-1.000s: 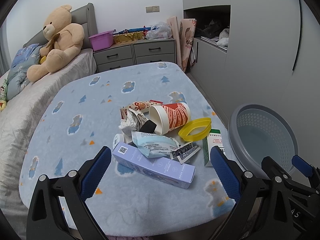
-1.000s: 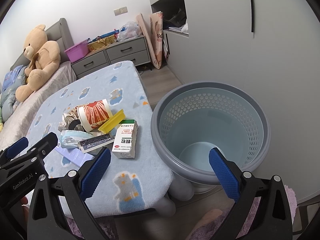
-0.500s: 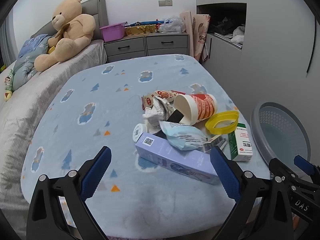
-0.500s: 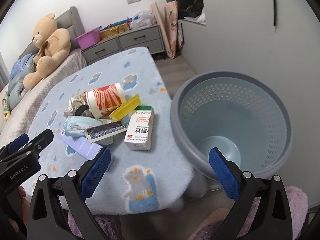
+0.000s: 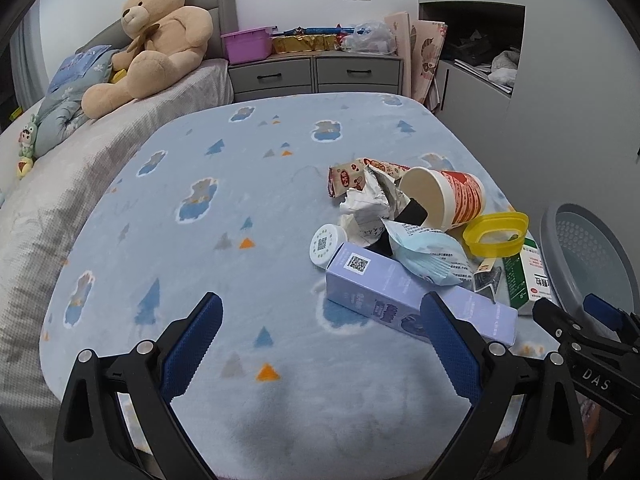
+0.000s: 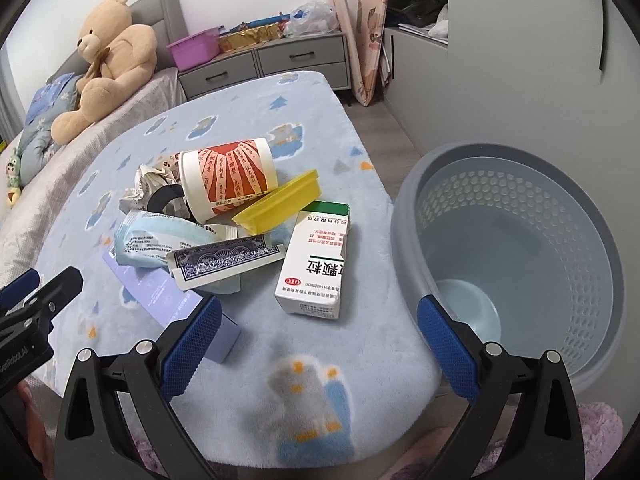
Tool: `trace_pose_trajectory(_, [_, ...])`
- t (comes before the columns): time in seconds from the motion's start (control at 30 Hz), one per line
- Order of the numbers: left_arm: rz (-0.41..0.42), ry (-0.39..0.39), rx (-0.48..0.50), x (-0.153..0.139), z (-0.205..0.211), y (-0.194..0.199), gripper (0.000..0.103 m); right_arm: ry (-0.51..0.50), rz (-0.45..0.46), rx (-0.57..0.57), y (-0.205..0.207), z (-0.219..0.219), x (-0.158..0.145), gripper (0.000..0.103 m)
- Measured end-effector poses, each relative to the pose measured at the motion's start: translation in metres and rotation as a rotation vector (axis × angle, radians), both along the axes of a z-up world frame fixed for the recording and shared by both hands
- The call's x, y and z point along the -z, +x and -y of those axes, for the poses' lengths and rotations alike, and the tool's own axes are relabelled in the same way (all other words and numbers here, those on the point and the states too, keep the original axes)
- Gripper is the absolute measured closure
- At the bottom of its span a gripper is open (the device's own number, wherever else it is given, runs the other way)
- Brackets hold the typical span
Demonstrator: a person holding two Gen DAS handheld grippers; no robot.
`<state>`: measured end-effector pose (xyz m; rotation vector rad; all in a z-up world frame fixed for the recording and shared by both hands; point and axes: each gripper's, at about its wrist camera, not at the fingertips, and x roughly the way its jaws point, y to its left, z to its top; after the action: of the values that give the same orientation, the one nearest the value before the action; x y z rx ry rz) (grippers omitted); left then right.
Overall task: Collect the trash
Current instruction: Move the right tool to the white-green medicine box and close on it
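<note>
A heap of trash lies on the blue blanket-covered table (image 5: 240,216): a red-and-white paper cup (image 6: 228,178) on its side, a yellow plastic lid (image 6: 282,203), a white-and-green medicine box (image 6: 316,264), a long lilac box (image 5: 416,294), a pale blue wrapper (image 6: 158,240), a dark patterned packet (image 6: 226,260) and crumpled paper (image 5: 366,200). My left gripper (image 5: 320,346) is open over the table's near edge, left of the lilac box. My right gripper (image 6: 318,344) is open, just short of the medicine box. A grey perforated bin (image 6: 524,256) stands right of the table.
A bed with a big teddy bear (image 5: 156,32) adjoins the table on the left. A grey drawer chest (image 5: 312,74) with a purple tub stands behind, and grey cupboards (image 6: 520,40) line the right wall. A strip of floor (image 6: 384,132) separates the table and cupboards.
Both grippers have swung left, so the trash heap now sits further right in the left view and nearer the centre in the right view. Both stay open and nothing was touched.
</note>
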<state>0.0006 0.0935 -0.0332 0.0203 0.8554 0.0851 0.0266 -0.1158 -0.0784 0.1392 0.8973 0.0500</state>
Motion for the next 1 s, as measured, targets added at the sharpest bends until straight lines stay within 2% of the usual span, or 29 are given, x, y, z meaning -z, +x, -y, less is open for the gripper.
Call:
trace_pose_trajectory(0.1, [-0.001,-0.001,0.002,0.001,0.0,0.0,0.008,-0.017,0.0,-0.005,0.004,-0.004,0.002,0.011])
trace_pose_trajectory(0.17, [-0.002,-0.005,0.004,0.002,0.0,0.0,0.008,-0.032,-0.008,-0.011,0.007,-0.007,0.004,0.019])
trace_pose_trajectory(0.43, [-0.006,-0.015,0.017,0.003,0.005,0.0,0.008,-0.053,-0.028,-0.024,0.02,-0.013,0.013,0.033])
trace_pose_trajectory(0.7, [-0.009,-0.036,0.031,0.003,0.009,-0.002,0.008,-0.05,-0.061,-0.006,0.032,-0.01,0.022,0.043])
trace_pose_trajectory(0.8, [-0.014,-0.038,0.039,0.004,0.012,-0.003,0.008,-0.046,-0.077,-0.009,0.035,-0.01,0.025,0.053])
trace_pose_trajectory(0.87, [-0.017,-0.042,0.044,0.005,0.014,-0.004,0.008,-0.036,-0.092,-0.013,0.036,-0.009,0.028,0.066])
trace_pose_trajectory(1.0, [-0.021,-0.048,0.058,0.006,0.019,-0.006,0.008,-0.03,-0.078,-0.014,0.031,-0.009,0.024,0.066])
